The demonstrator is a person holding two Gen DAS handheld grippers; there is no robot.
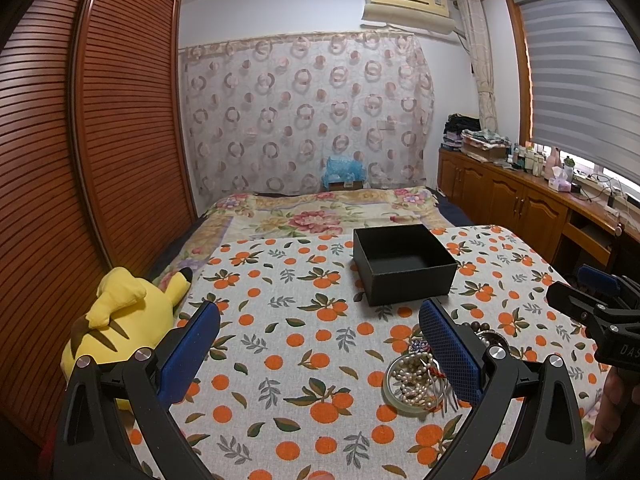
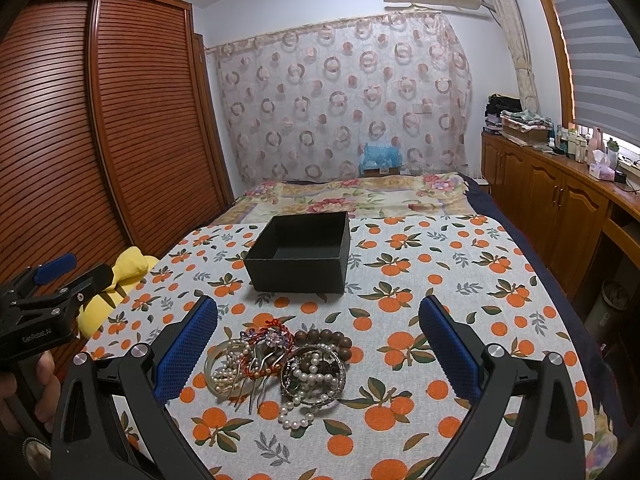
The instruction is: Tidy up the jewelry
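Observation:
A pile of jewelry (image 2: 280, 368) lies on the orange-print cloth (image 2: 440, 280): pearl strands, a pale bangle, brown wooden beads, red cord and hair pins. It also shows in the left wrist view (image 1: 420, 380), partly hidden by my right finger pad. An open, empty black box (image 2: 300, 258) stands beyond it, also in the left wrist view (image 1: 404, 264). My left gripper (image 1: 320, 352) is open and empty, left of the pile. My right gripper (image 2: 318, 348) is open and empty, its fingers either side of the pile, slightly above it.
A yellow plush toy (image 1: 120, 320) lies at the cloth's left edge. A brown louvred wardrobe (image 1: 80, 140) stands on the left, wooden cabinets (image 2: 560, 208) with bottles on the right. A floral bedspread (image 1: 320, 212) lies beyond the box.

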